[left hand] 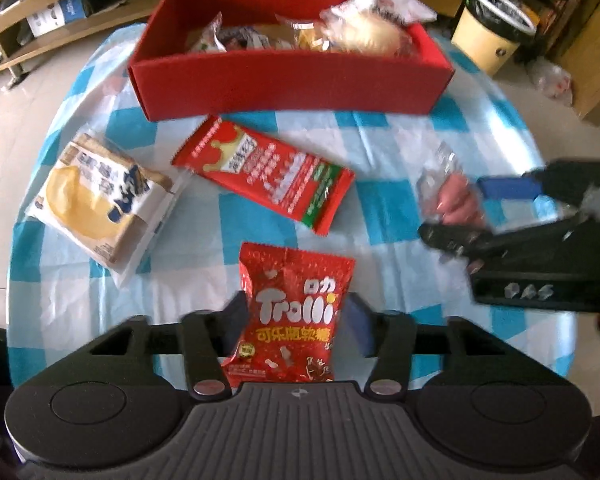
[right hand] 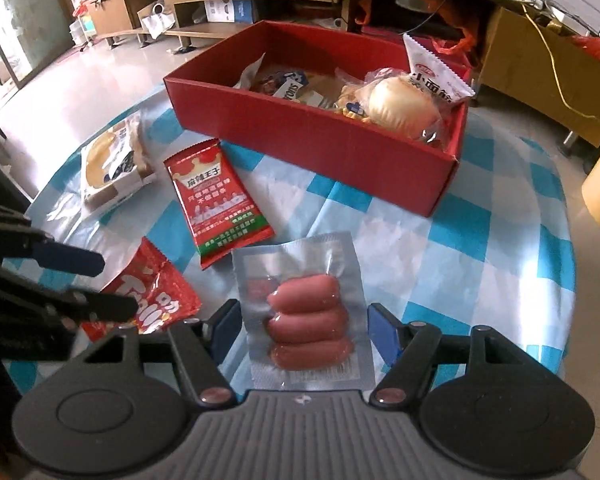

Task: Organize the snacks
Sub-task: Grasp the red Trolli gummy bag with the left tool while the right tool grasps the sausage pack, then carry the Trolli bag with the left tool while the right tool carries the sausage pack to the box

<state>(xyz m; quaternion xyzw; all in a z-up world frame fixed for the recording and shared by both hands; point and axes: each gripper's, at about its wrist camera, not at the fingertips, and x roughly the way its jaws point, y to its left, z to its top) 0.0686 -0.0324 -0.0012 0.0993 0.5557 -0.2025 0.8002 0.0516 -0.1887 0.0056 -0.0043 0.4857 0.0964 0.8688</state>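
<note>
Partway through, by my reading. The red box (right hand: 316, 136) at the far side of the bench (right hand: 480, 264) already has several snacks in it: a round bun in clear wrap (right hand: 400, 106), a white packet (right hand: 436, 70) leaning on its right end, and a few more packs I can't make out. Four items are not yet in the box. My left hand-held gripper (left hand: 292, 320) is half open, its blue pads on either side of the Trolli gummy bag (left hand: 294, 312); from the right wrist view the bag looks to lie on the cloth, and I can't tell if the pads press it. My right hand-held gripper (right hand: 300, 332) is also half open around the vacuum-packed sausage pack (right hand: 306, 328); in the left wrist view that pack (left hand: 444, 188) appears raised off the cloth between the fingers, so I judge it held. Untouched on the bench, just in front of the box: the red spicy strip packet (left hand: 264, 172) and, left of it, the bread pack (left hand: 100, 200). Both wait for a later pass.
</note>
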